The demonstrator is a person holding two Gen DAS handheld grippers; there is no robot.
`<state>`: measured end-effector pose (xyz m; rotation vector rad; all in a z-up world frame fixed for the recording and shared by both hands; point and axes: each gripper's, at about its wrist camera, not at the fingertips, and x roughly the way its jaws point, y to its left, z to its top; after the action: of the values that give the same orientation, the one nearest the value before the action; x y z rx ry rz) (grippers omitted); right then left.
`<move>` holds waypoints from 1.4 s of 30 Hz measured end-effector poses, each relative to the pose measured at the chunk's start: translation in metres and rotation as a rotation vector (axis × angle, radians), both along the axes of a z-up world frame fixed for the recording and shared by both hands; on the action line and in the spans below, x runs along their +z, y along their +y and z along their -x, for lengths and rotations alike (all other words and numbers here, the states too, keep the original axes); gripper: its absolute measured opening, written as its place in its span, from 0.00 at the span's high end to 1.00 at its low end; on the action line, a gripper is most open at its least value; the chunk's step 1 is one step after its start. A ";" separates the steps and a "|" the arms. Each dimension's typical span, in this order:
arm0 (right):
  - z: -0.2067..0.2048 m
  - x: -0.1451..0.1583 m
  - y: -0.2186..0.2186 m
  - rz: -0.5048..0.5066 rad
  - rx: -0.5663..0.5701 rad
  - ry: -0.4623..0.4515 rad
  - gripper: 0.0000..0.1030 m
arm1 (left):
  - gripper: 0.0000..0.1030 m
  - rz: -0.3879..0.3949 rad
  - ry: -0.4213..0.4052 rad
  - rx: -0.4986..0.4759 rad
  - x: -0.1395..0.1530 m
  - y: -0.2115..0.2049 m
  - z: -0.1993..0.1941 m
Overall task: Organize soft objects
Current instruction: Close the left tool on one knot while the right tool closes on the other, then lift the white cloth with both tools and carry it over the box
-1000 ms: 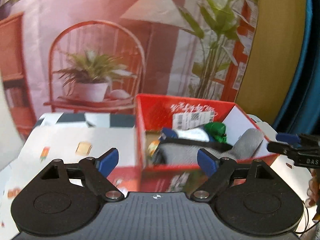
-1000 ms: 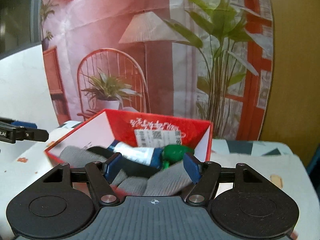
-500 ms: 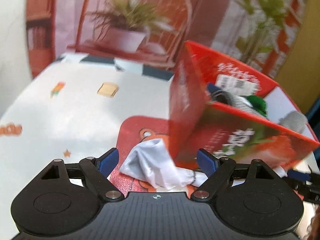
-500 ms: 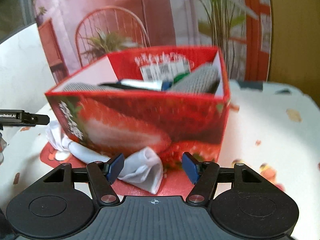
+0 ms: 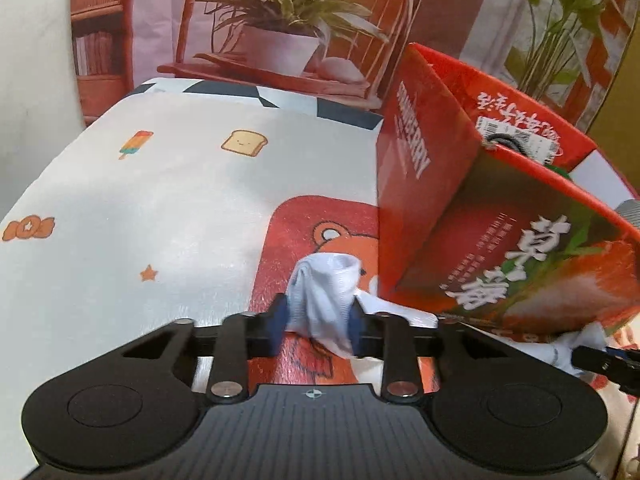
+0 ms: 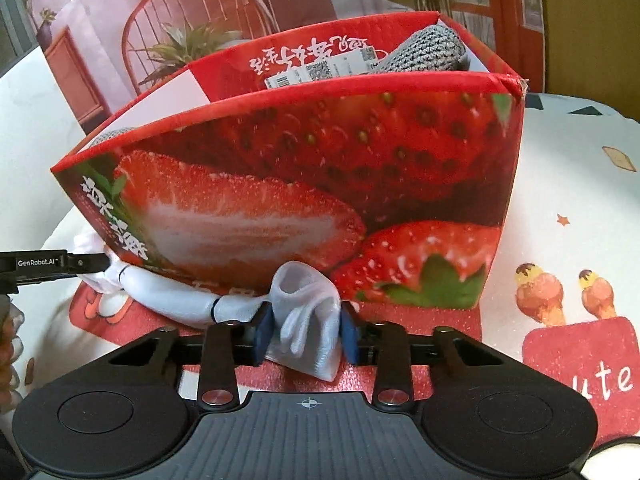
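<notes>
Both grippers had dropped from above the strawberry box [image 6: 288,184], the left gripper [image 5: 316,322] and right gripper [image 6: 305,330] closing on opposite ends of the white sock [image 6: 304,320] lying along its front.

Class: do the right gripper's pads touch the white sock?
Touching. The right wrist view shows both blue pads of the closing right gripper pinching the white sock.

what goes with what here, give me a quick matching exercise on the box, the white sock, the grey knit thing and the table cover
Things:
1. strawberry box
2. white sock
3. grey knit item
4. table cover

Matches:
A. white with cartoon prints
B. inside the box, poking over its rim
C. on the red mat, against the box's front
D. red, open at the top

Pairs: 1-D, 2-C, 3-B, 4-A
</notes>
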<state>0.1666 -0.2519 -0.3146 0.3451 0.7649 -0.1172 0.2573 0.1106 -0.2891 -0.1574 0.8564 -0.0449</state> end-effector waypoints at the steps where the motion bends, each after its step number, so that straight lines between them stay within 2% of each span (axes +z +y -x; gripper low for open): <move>1: 0.001 0.001 0.000 -0.006 0.001 -0.001 0.78 | 0.84 0.001 -0.003 -0.009 0.002 -0.001 0.004; 4: 0.005 0.005 0.002 -0.018 0.011 -0.015 0.86 | 0.88 -0.011 -0.008 -0.020 0.008 -0.005 0.017; 7: 0.013 0.013 0.005 -0.019 0.026 -0.030 0.88 | 0.89 -0.006 -0.027 -0.028 0.018 -0.008 0.028; 17: 0.046 0.072 -0.002 0.022 0.058 -0.178 0.88 | 0.89 -0.039 -0.216 -0.135 0.091 -0.032 0.066; 21: 0.052 0.105 -0.006 0.062 0.081 -0.262 0.88 | 0.89 -0.058 -0.296 -0.198 0.123 -0.051 0.067; 28: 0.033 0.156 -0.018 0.176 0.120 -0.327 0.88 | 0.89 -0.077 -0.378 -0.252 0.160 -0.083 0.040; 32: 0.008 0.174 -0.029 0.245 0.104 -0.341 0.88 | 0.89 -0.101 -0.405 -0.234 0.167 -0.097 0.014; 35: -0.012 0.177 -0.040 0.278 0.079 -0.328 0.88 | 0.89 -0.139 -0.413 -0.224 0.166 -0.110 -0.009; 42: -0.056 0.157 -0.059 0.378 0.043 -0.252 0.88 | 0.89 -0.215 -0.345 -0.246 0.137 -0.126 -0.051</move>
<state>0.2230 -0.3105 -0.1571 -0.0174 0.4862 -0.1715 0.3085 -0.0154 -0.1519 0.1559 0.5267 -0.2042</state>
